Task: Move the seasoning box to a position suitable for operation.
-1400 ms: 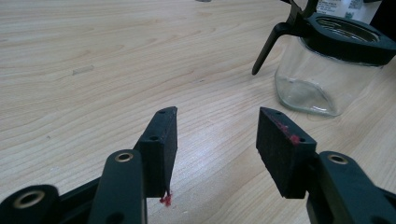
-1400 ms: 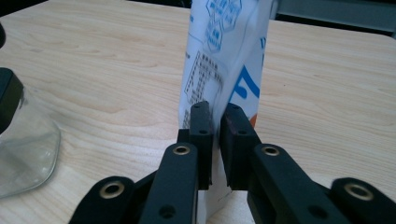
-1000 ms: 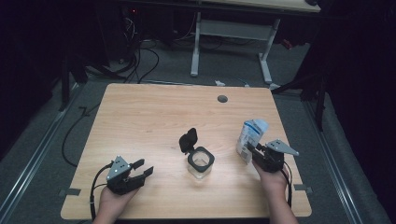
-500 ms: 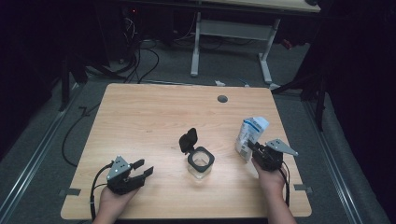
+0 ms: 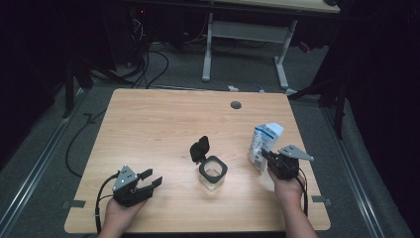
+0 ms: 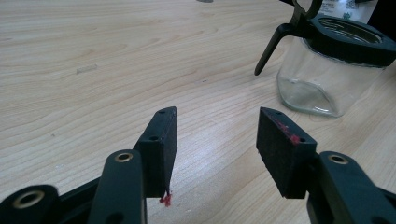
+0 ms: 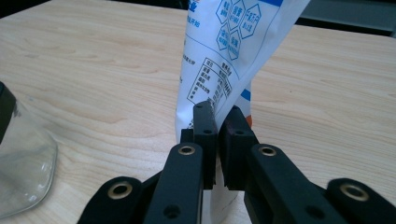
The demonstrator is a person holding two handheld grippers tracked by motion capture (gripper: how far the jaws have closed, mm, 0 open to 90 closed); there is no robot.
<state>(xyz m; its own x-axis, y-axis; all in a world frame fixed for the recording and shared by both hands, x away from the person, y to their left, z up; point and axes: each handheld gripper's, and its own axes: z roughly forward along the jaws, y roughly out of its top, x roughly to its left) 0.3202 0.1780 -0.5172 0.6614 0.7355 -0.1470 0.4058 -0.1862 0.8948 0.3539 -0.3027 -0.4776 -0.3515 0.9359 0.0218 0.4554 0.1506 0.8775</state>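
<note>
We see the white pouch with blue print point(image 5: 265, 141) standing upright near the right edge of the counter point(image 5: 158, 124), its lower part pinched between the pads of our right tool point(image 5: 266, 157). In the right gripper view the pouch point(image 7: 229, 56) rises straight up out of the jaws, which have just been closing and now press on its thin edge from both sides, so the right tool point(image 7: 217, 122) grips the pouch. Just to the left of it, near the middle of the counter, stands a clear glass jar point(image 5: 213, 173) with a black rim, its black lid point(image 5: 200, 148) flipped open and tilted up behind it; jar and pouch are near each other but apart. Farther out, near the front left corner, our left tool point(image 5: 152, 179) rests low over the wood with its jaws spread and nothing between them. The left gripper view shows those two black pads point(image 6: 286, 149) apart over bare wood, with the jar point(image 6: 327, 70) ahead of them to the right.
</note>
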